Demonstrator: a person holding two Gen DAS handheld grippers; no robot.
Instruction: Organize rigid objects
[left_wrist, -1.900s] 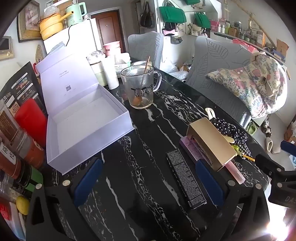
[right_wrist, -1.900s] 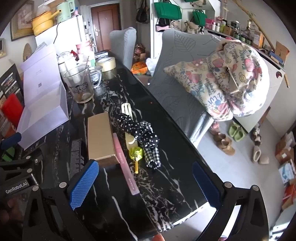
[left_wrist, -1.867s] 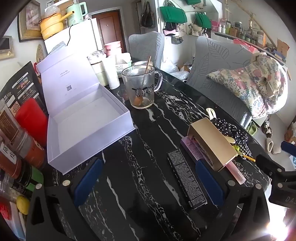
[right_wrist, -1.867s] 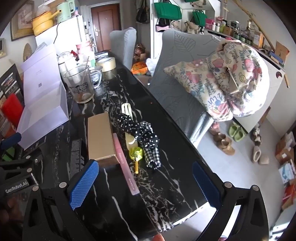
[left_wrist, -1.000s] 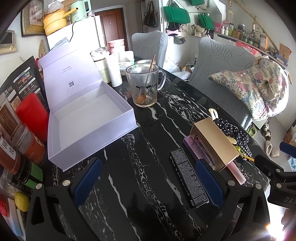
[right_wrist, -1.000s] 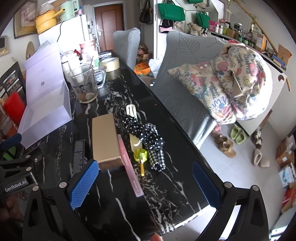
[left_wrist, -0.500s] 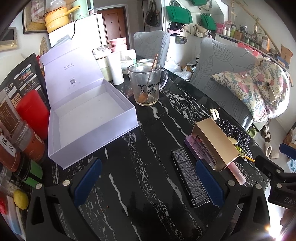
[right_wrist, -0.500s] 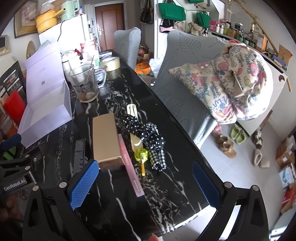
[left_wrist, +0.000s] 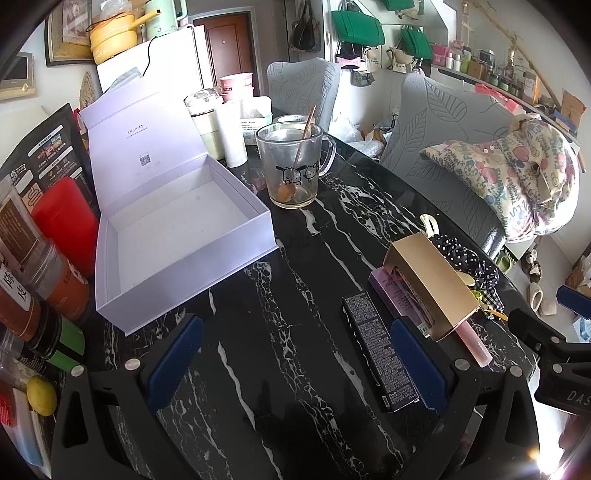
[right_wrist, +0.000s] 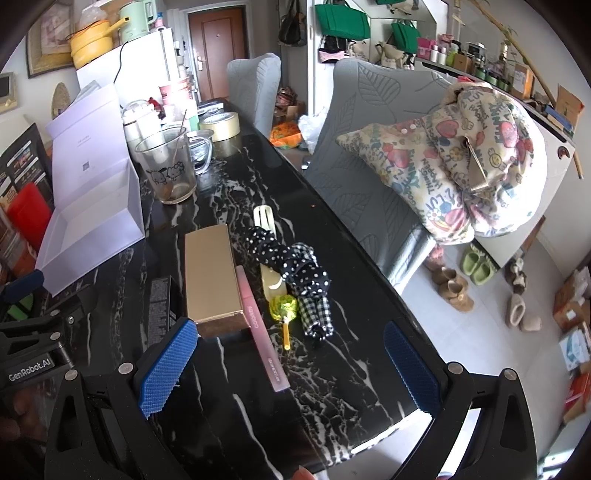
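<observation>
- The left gripper (left_wrist: 295, 362) hovers over the black marble table (left_wrist: 295, 295), its two blue pads wide apart, holding and touching nothing.
- The right gripper (right_wrist: 288, 365) hangs over the table's near end, its pads likewise spread wide and empty.
- One black box (left_wrist: 380, 354) lies flat just inside the left gripper's right pad.
- One gold box (right_wrist: 212, 277) lies beside it, resting partly on one pink box (left_wrist: 397, 295).
- One pink tube (right_wrist: 260, 328) lies along the gold box's right side, touching it.
- One yellow-green lollipop (right_wrist: 283, 308), one cream hair clip (right_wrist: 266, 258) and two scrunchies, one dotted (right_wrist: 291, 262) and one checked (right_wrist: 316, 314), lie bunched just right of the tube.
- One lilac gift box (left_wrist: 177, 236) stands open and empty, well left of these.
- One glass mug (left_wrist: 293, 170) with a spoon stands just beside the gift box.
</observation>
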